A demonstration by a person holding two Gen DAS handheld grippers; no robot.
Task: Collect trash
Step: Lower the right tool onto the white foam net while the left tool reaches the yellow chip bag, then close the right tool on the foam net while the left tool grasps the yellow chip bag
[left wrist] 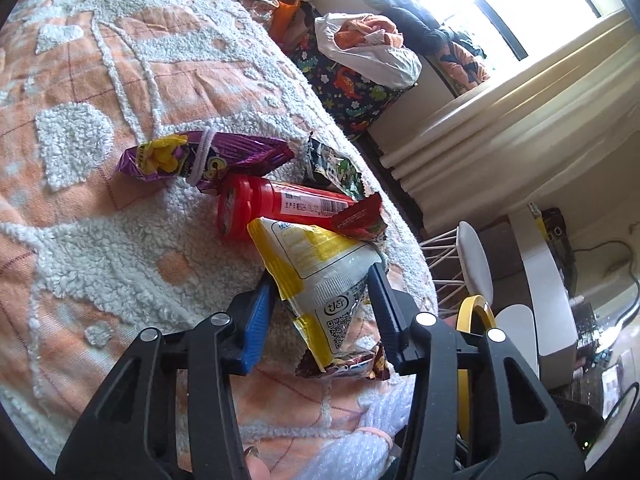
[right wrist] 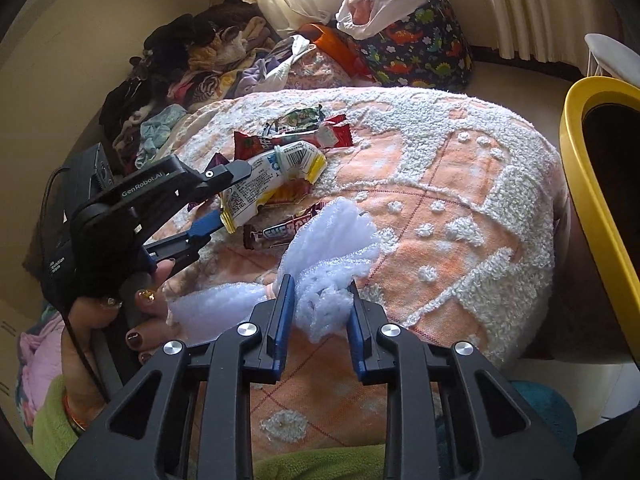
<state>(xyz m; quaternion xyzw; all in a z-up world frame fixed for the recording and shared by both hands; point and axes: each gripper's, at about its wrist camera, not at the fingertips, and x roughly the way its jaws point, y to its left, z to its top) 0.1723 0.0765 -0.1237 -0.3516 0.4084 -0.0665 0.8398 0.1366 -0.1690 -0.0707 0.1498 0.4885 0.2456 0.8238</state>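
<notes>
On the left of the right-wrist view, the left tongs [right wrist: 224, 196] have their jaws pressed against both sides of a white and yellow snack bag [right wrist: 264, 184], held by a hand [right wrist: 116, 300] with dark painted nails; the left-wrist view confirms it, with the blue pads squeezing the crumpled lower part of that bag [left wrist: 320, 280], so these tongs are gripping it. The bag still rests at the near edge of the litter heap on the bed [right wrist: 460, 208], whose orange and white tufted blanket carries everything. Around it lie the pieces not yet picked up: a purple wrapper [left wrist: 200, 160] tied with a hair band, a red bottle [left wrist: 264, 208] on its side, a dark green wrapper [left wrist: 336, 168], a red wrapper [left wrist: 360, 220] and, just under the held bag, a brown candy bar wrapper [right wrist: 276, 232]. Moving towards the middle, the right tongs [right wrist: 322, 296] are closed on a wad of white foam netting [right wrist: 332, 240], which bulges out above the pads and trails off to the left. At the far right stands a yellow-rimmed bin [right wrist: 592, 152] beside the bed, its dark inside showing nothing I can make out. My judgement is that the task is at an early stage: two pieces are gripped but neither has reached the bin, and at least five more remain on the blanket. Both loads are light and crushable, so the grips look secure enough, though the loose foam tail could snag on the tufts.
</notes>
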